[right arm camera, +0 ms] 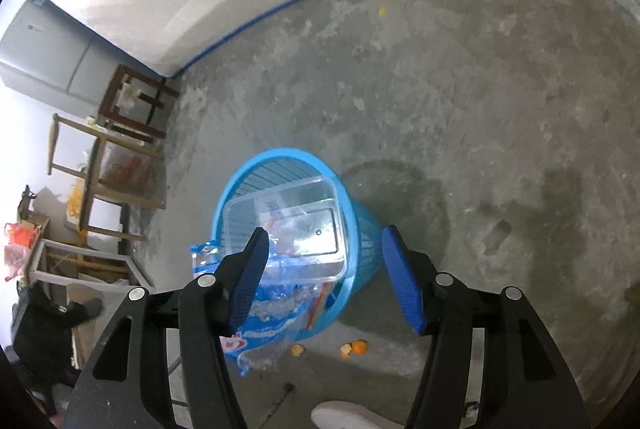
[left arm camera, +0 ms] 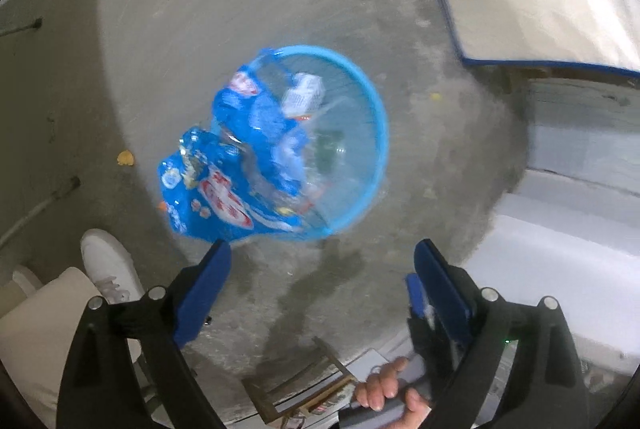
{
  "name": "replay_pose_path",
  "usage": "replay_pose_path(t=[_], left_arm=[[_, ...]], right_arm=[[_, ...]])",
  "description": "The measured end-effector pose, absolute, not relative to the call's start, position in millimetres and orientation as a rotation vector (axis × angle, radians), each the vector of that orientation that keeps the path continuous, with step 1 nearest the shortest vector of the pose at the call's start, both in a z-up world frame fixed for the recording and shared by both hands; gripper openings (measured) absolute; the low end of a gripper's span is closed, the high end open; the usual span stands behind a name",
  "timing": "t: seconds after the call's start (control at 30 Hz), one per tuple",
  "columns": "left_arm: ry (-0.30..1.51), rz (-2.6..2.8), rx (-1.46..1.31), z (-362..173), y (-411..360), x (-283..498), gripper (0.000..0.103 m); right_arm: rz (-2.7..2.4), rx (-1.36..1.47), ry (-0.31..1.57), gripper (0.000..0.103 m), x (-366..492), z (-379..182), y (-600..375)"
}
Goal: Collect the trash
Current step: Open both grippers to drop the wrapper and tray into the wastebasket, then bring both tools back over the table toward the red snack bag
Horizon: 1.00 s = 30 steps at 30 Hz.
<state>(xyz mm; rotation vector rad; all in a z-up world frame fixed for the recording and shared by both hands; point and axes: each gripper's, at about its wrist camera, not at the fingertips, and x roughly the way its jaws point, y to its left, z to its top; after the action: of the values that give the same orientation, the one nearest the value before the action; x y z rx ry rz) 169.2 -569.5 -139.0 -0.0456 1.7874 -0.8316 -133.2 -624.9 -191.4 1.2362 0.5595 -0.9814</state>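
Concrete floor [right arm camera: 460, 77] carries the blue bin [right arm camera: 362, 229]; both claws, left [left arm camera: 322, 265] and right [right arm camera: 324, 249], spread empty: next, pinch the orange peel [right arm camera: 354, 348] lightly.

My left gripper [left arm camera: 322, 253] hung with bare concrete floor [left arm camera: 224, 9] between its spread jaws. At twelve o'clock the blue basket [left arm camera: 372, 117] stood in the way, a blue wrapper [left arm camera: 216, 189] spilling over its rim toward nine. From my right gripper [right arm camera: 324, 241], a clear plastic tray [right arm camera: 288, 225] blocked the basket's mouth; floor lay free toward two o'clock.
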Motion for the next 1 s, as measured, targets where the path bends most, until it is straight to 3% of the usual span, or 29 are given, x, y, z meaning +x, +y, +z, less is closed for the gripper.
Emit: replay_pose_path(t=[0.23,0.37,0.57,1.0], left_arm=[[1.578,-1.084,-0.052,-43,-507,134,0.09],[1.371,-1.096,-0.062,0,-428,117,0.09],[1.196,-0.947,-0.167,19,-296,116,0.09],[0.894,-0.575,-0.298,34,-84,114,0.09]], right_arm=[[-0.879,1.129,0.519,0.063,-147,-141,-580],[-0.774,1.003,0.533,0.07,-135,-105,-537],[-0.6,0.83,0.553,0.08,-106,-60,-478],[-0.269,0.643,0.615,0.082,-38,-8,-389]])
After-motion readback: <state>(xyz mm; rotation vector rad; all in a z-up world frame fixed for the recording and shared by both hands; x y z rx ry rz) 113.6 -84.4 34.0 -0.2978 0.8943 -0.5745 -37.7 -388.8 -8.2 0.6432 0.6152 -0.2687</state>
